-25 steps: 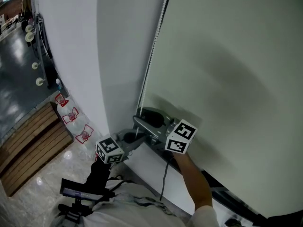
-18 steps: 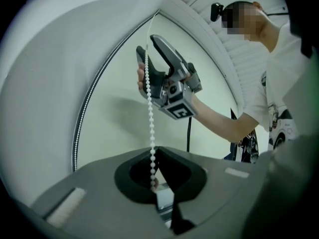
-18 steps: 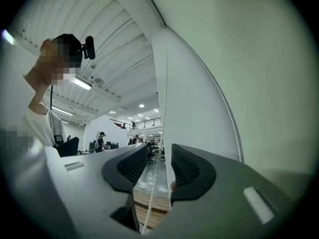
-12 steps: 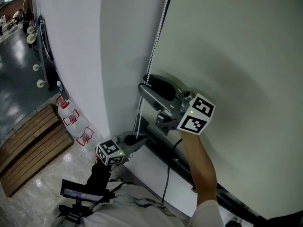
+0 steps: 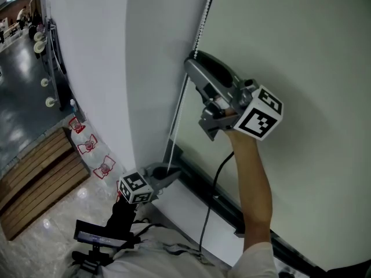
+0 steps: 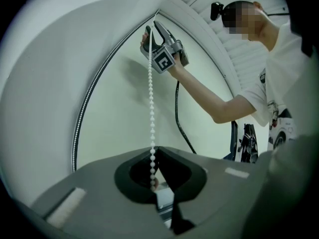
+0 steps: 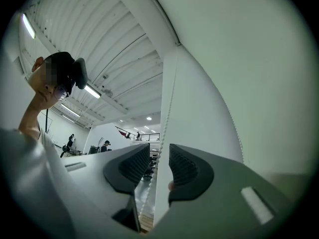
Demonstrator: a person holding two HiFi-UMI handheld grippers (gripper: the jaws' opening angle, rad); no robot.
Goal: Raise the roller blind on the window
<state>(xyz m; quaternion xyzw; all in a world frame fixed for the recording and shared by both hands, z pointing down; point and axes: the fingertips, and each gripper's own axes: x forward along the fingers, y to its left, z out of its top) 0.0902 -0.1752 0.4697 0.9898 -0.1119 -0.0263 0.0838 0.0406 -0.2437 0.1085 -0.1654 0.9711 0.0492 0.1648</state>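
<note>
The right claw (image 7: 159, 153) is up high next to the blind. Its two jaws have just been closing in a bit. They are a little apart, and the bead chain (image 6: 151, 98) runs between them. They do not pinch it. The left claw (image 6: 152, 151) is down low, and its jaws are shut tight on the same chain. The chain goes straight up from the low claw to the high one. Then it goes on up along the left edge of the blind.

The roller blind (image 5: 290, 51) is pale and flat. It hangs down over the window, all the way to a dark rail (image 5: 214, 193) at the bottom. A black cable (image 5: 217, 172) hangs by the person's raised arm (image 5: 255, 184). To the left is a white wall (image 5: 87, 68). Down below it is a shiny grey floor (image 5: 23, 109) with some wood planks (image 5: 40, 172).
</note>
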